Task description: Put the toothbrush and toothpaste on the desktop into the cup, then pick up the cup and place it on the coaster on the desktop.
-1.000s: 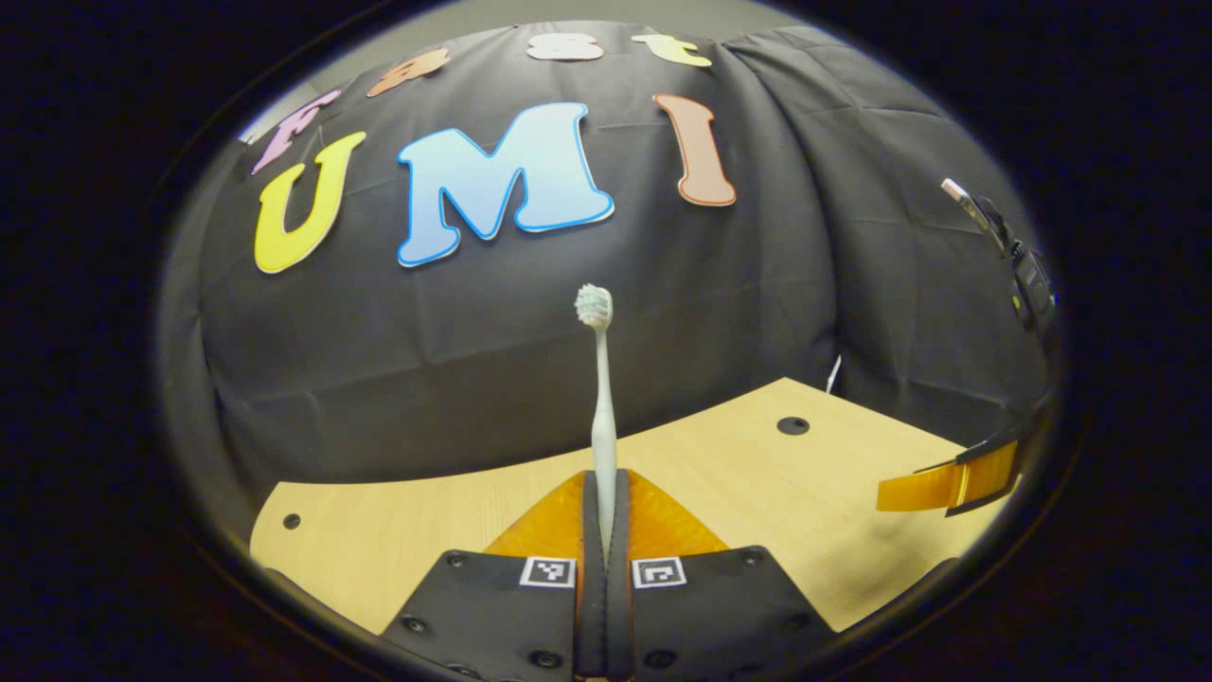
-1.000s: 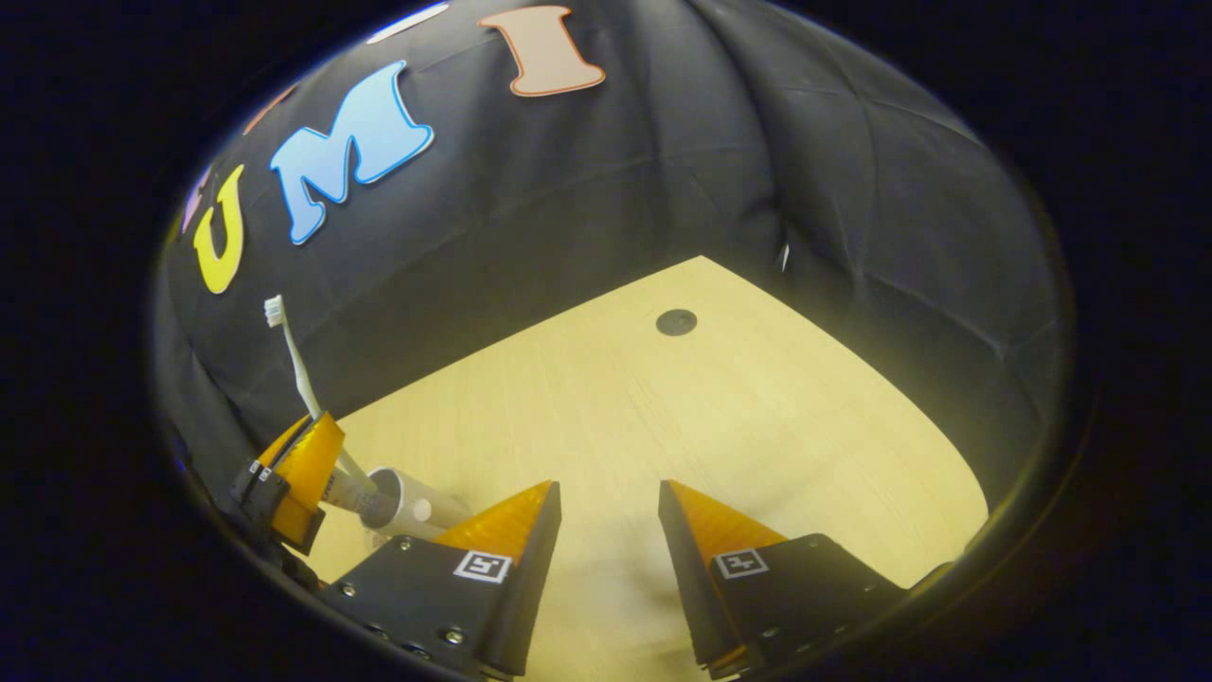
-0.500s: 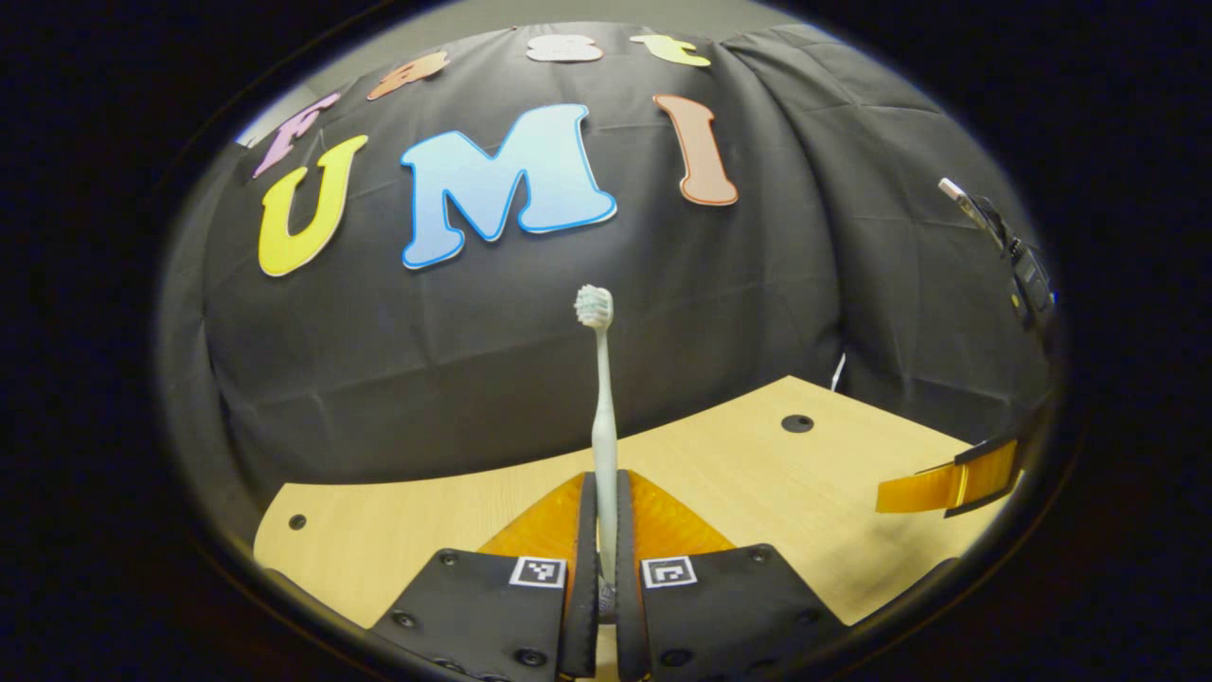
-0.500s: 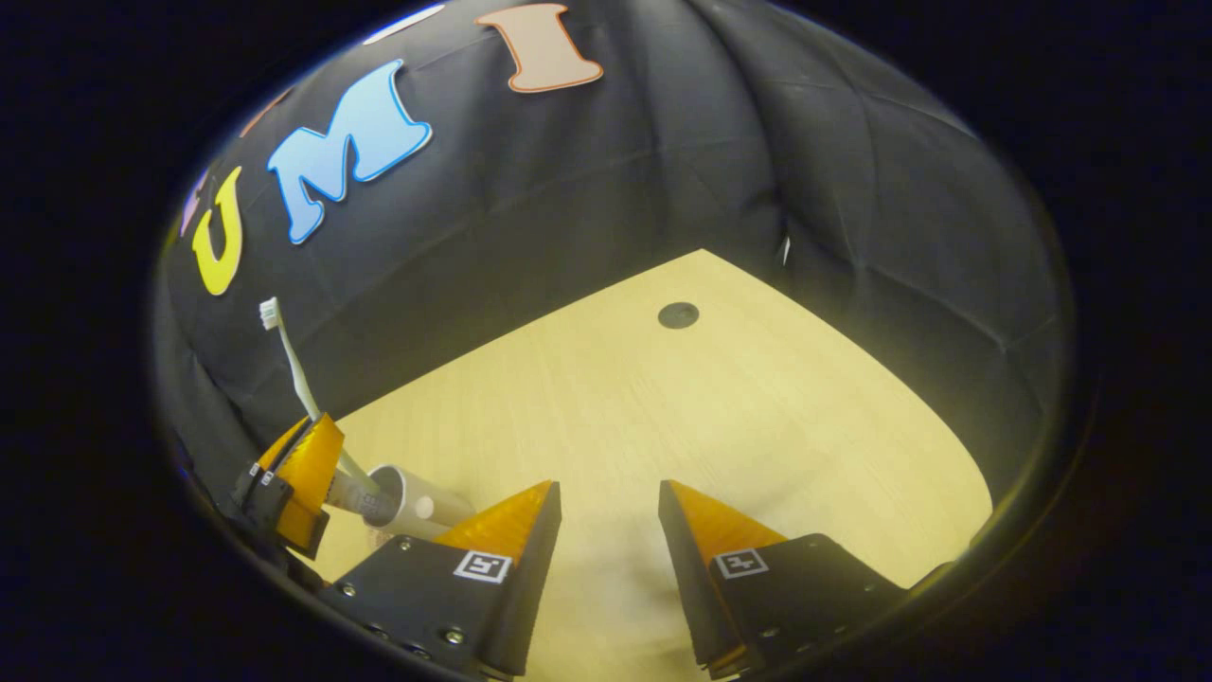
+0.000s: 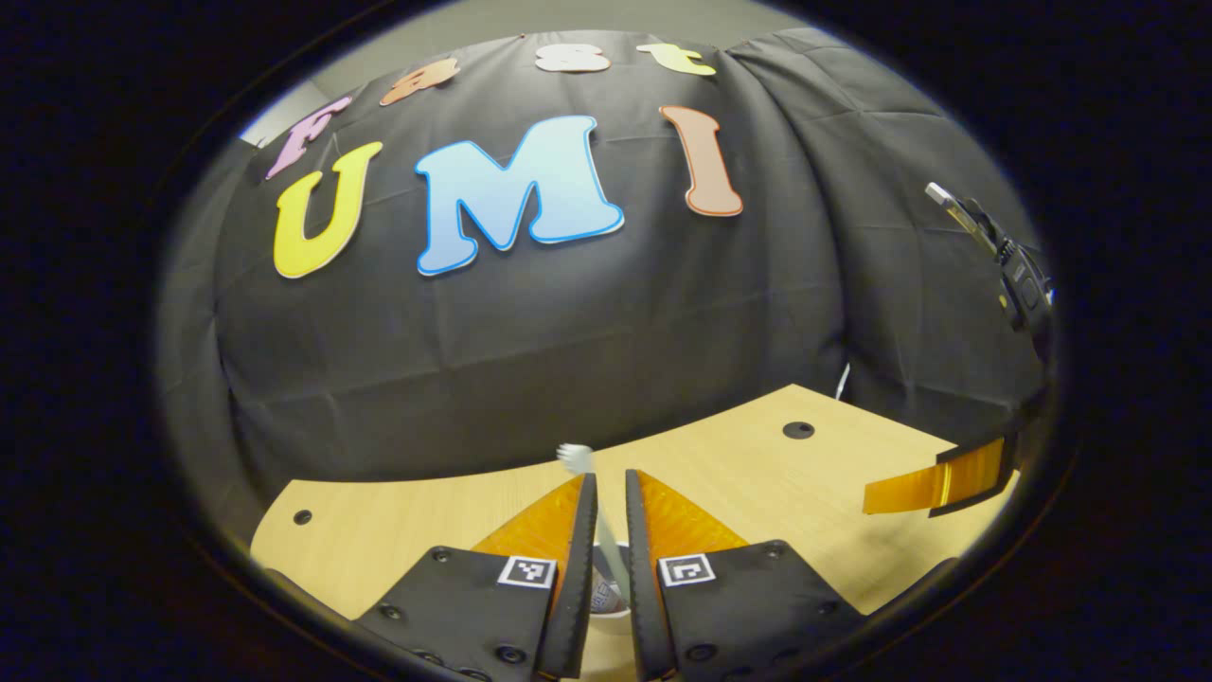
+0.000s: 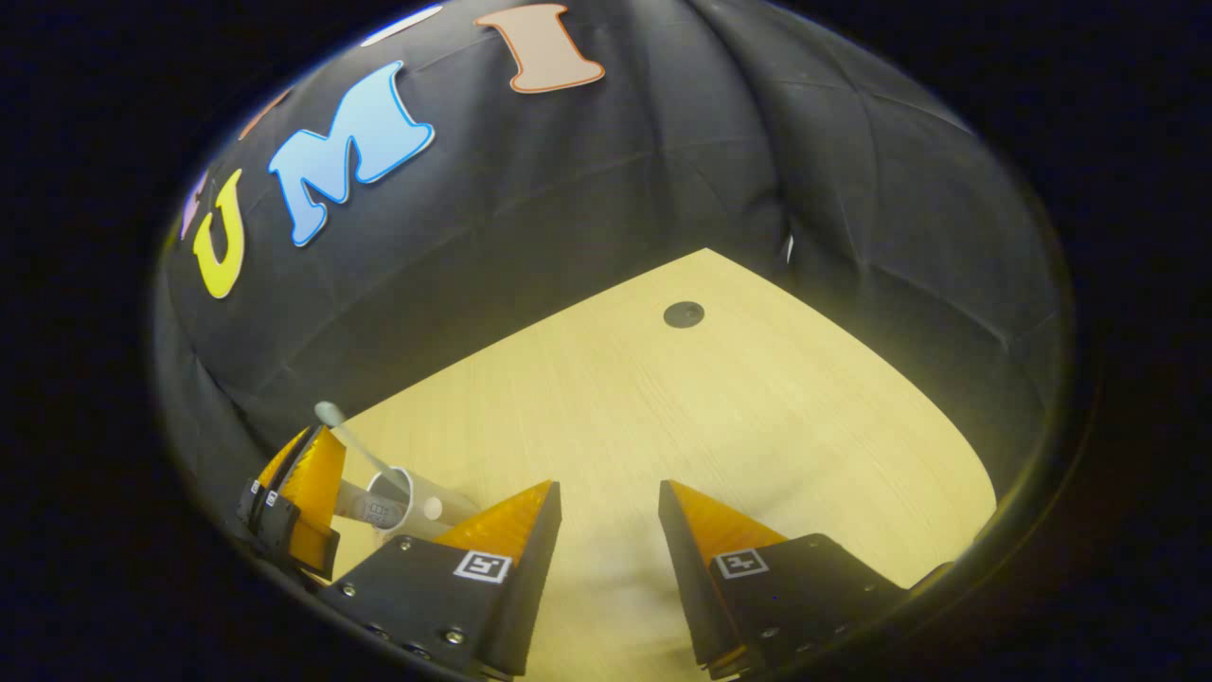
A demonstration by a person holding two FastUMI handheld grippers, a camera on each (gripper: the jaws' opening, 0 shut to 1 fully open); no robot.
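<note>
The white toothbrush [image 5: 575, 457] stands low between my left gripper's [image 5: 606, 478] fingers, which are a little apart and do not press on it. Its handle runs down into the white cup [image 5: 611, 614] just below the fingertips. In the right gripper view the cup [image 6: 417, 497] stands at the lower left, with the toothbrush [image 6: 346, 431] leaning out of it and a printed tube, probably the toothpaste [image 6: 374, 511], inside. The left gripper [image 6: 308, 474] hangs beside the cup's rim. My right gripper [image 6: 606, 488] is open over bare desktop, to the right of the cup.
The light wooden desktop [image 6: 739, 407] has a dark round cap [image 6: 683, 314] near its far corner and a small hole [image 5: 302, 517] at the left. One finger of the right gripper [image 5: 937, 474] reaches in from the right. A dark device [image 5: 1013, 265] hangs on the booth wall.
My left gripper's fingers have parted and the toothbrush has dropped down into the cup. The right gripper has stayed open and almost still.
</note>
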